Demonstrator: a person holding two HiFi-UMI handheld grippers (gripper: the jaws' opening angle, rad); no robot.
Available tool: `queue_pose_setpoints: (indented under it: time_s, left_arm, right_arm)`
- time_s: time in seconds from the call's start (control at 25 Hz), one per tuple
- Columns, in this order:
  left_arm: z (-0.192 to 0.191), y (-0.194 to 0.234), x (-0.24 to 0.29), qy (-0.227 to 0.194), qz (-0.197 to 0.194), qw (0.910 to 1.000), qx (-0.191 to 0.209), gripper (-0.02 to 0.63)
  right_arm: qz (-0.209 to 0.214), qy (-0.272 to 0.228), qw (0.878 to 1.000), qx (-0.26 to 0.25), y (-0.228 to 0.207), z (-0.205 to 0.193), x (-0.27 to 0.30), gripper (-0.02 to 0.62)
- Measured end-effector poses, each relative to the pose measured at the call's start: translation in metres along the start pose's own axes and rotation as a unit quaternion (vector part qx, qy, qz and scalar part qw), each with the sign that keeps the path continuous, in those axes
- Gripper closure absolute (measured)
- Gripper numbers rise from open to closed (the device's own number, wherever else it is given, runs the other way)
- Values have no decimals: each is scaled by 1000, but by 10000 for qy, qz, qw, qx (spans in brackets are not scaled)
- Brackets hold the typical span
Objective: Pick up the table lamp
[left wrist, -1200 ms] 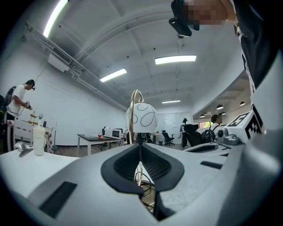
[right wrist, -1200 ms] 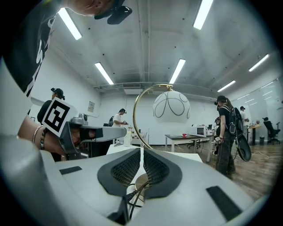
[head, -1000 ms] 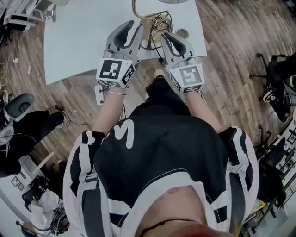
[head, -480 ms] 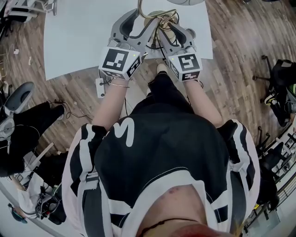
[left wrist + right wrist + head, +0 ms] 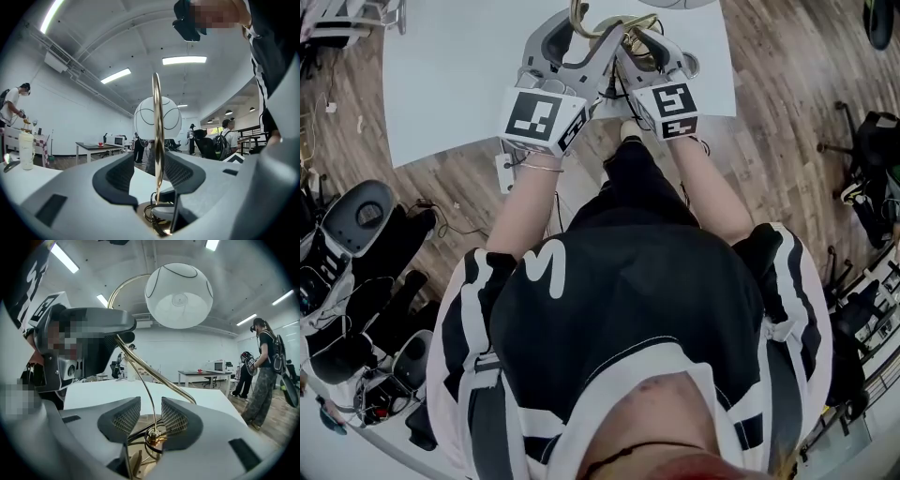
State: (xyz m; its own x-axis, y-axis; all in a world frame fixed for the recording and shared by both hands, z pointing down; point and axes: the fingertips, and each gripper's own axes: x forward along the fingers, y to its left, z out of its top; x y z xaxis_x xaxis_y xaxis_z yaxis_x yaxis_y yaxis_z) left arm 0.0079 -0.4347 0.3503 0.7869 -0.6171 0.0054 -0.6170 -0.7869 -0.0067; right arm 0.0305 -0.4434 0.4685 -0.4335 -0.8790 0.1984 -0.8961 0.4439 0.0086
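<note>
Fingers: L gripper [image 5: 150, 166] apart, R gripper [image 5: 150, 416] opening, lamp stem [image 5: 156, 117] btwn | shade [image 5: 178, 296] cropped in head view

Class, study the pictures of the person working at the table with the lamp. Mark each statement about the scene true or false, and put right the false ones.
1. The lamp has a round white shade. True.
2. The lamp stands on a white table. True.
3. The left tongs are clamped on the brass stem. False: they are open; the stem stands between the jaws with a gap on each side.
4. The right tongs hang well away from the lamp. False: they are at its base, jaws opening, with the thin stem between them and not pressed.
5. The floor is carpeted. False: it is wood planking.
</note>
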Motion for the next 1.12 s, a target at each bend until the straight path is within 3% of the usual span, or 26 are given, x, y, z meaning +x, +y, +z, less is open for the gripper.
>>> queue_pose_setpoints:
  time_s: [0.08,0.4,0.72,0.84,1.12]
  left_arm:
    - [1,-2,3,-44,-96,9999,-11,424]
    - [-1,-13,12,-210,-455,9987,59,600]
    - [-10,-16,15,-187,-637,9978,-59,603]
    - [-10,-16,17,-81,-613,9980,130,605]
    - [3,-15,13,-305,-528,9981,29,606]
  right_arm:
    - [12,0,10000,-97,-1,-1,6,467]
    - [179,153,9992,-317,-3,-4,24,471]
    - [271,185,9987,-397,-2,-3,31,576]
    - [243,78,9987,-439,-3,2,32,579]
    - [164,-51,9997,-188,0,11,29,580]
